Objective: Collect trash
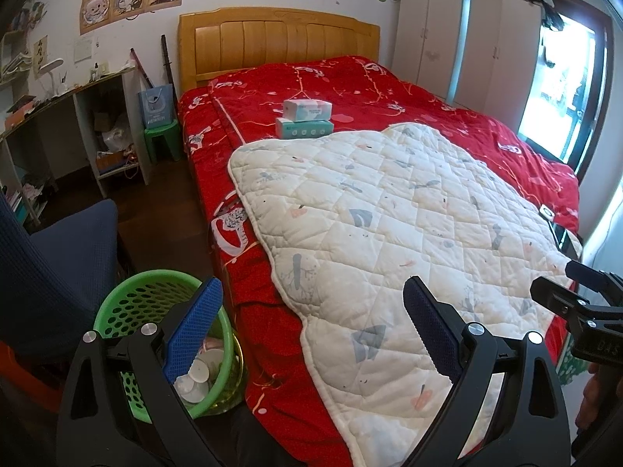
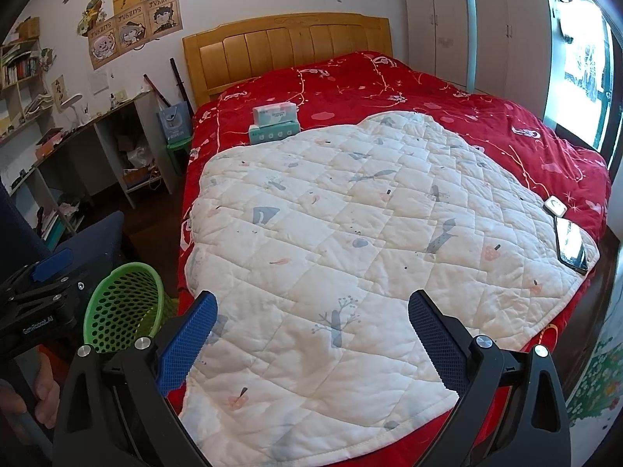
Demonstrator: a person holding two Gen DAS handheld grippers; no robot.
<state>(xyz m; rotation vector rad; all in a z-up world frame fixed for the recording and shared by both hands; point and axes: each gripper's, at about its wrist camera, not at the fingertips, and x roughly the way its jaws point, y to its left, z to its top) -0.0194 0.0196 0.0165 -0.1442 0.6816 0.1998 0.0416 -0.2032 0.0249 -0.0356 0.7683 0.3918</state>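
Trash (image 1: 198,377), pale round discs, lies in the green basket (image 1: 128,303) on the floor beside the bed (image 1: 272,89); only the left wrist view shows inside it. Both the left gripper (image 1: 311,330) and right gripper (image 2: 313,340) gape wide, empty, over the white quilt (image 2: 331,214).

Green perforated bin (image 1: 155,303), red floral bedspread (image 1: 389,89), white quilted pad (image 2: 350,233) w/ greyish, maybe leaf, prints.
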